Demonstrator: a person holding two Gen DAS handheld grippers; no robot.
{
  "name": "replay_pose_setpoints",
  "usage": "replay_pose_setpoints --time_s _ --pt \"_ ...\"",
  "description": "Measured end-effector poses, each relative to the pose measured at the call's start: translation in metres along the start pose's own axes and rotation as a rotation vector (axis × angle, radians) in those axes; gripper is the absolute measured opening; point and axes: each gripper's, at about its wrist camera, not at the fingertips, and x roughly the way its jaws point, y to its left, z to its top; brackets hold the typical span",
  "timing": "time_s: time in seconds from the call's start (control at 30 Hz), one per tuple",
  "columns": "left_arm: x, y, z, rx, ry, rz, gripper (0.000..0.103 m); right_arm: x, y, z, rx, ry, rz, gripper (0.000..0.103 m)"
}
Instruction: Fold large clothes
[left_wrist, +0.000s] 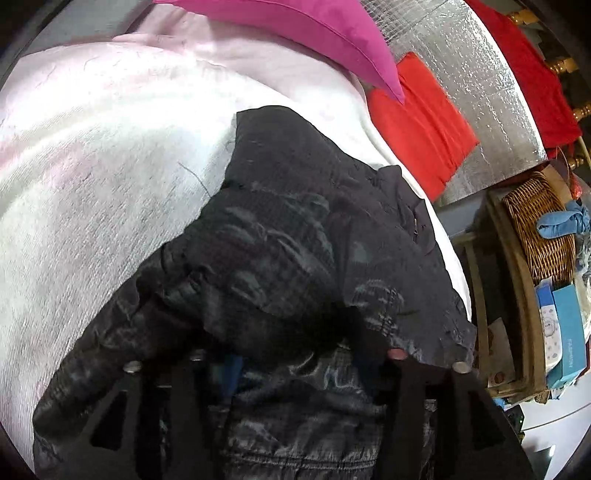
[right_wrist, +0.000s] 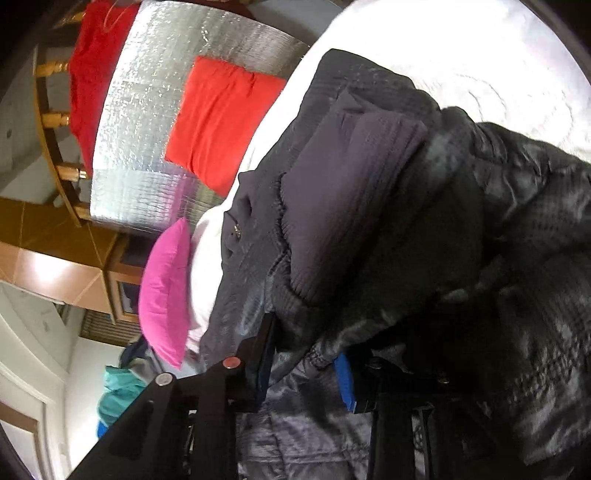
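A black quilted jacket (left_wrist: 280, 240) lies bunched on a white bed cover (left_wrist: 92, 166). In the right wrist view the jacket (right_wrist: 369, 206) shows its dark grey lining and a ribbed cuff folded on top. My left gripper (left_wrist: 295, 358) is at the jacket's near edge. Its fingers stand wide apart, with loose fabric lying between and over the tips; it looks open. My right gripper (right_wrist: 306, 354) is shut on a fold of the jacket's hem, and the blue pad (right_wrist: 345, 384) presses into the grey fabric.
A pink pillow (left_wrist: 314, 33) and a folded red cloth (left_wrist: 417, 122) lie beyond the jacket, the cloth on a silver mat (left_wrist: 472, 74). A wicker basket (left_wrist: 539, 229) sits on a wooden shelf beside the bed. A red garment (right_wrist: 96, 66) hangs on a wooden rail.
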Motion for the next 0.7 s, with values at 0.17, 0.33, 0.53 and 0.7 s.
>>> replay_pose_setpoints --time_s 0.17,0.33,0.53,0.7 --pt "-0.001 0.005 0.002 -0.026 0.029 -0.016 0.069 -0.019 -0.023 0.01 0.112 -0.039 0.012 0.052" --pt "-0.004 0.024 0.009 -0.108 -0.013 -0.038 0.068 -0.038 -0.048 0.029 0.225 -0.114 0.036 0.058" --pt "-0.004 0.021 0.006 -0.066 -0.06 -0.015 0.052 -0.023 -0.033 0.034 0.097 -0.143 -0.02 0.046" --pt "-0.016 0.013 0.006 -0.012 -0.116 -0.038 0.04 -0.033 -0.02 0.034 -0.001 -0.196 -0.043 0.037"
